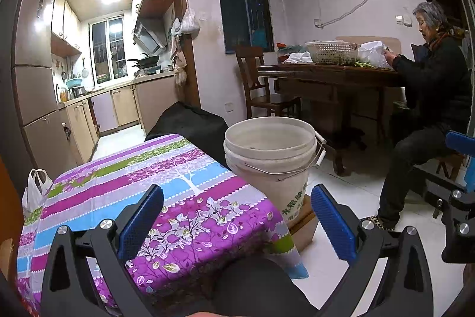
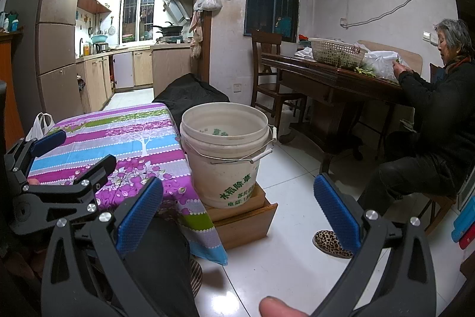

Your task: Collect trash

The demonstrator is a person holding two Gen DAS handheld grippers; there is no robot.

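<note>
Off-white plastic bucket [image 2: 224, 156], wall scuffed and dirty, green printed characters low on its side; wire bail handle w/ white grip hangs down the front-right. Bucket stands upright, long axis vertical, mouth up, on a low wooden box [image 2: 246, 220] on the white tile floor [image 2: 297, 168], just beside the corner of the table w/ purple-blue-green floral cloth [image 2: 118, 138]. Inside: green print shows on the far inner wall in the right wrist view; bottom not visible, contents cannot be told. Left gripper [image 1: 237, 223]: blue-padded fingers spread wide, nothing between them, held over the near end of the cloth, bucket ahead and to the right. Right gripper [image 2: 237, 216]: fingers likewise spread wide, empty, held above floor and box w/ bucket ahead between the finger lines; a fingertip [image 2: 279, 306] shows at bottom edge. White plastic bag [image 2: 40, 125] hangs beyond the table's far-left side, contents unseen. Background: seated person in dark clothes [image 2: 439, 115] at a dark wooden table [image 2: 326, 73] bearing a woven basket [image 2: 337, 51] w/ greens inside and a white bag [image 2: 383, 64]; kitchen at rear left.
</note>
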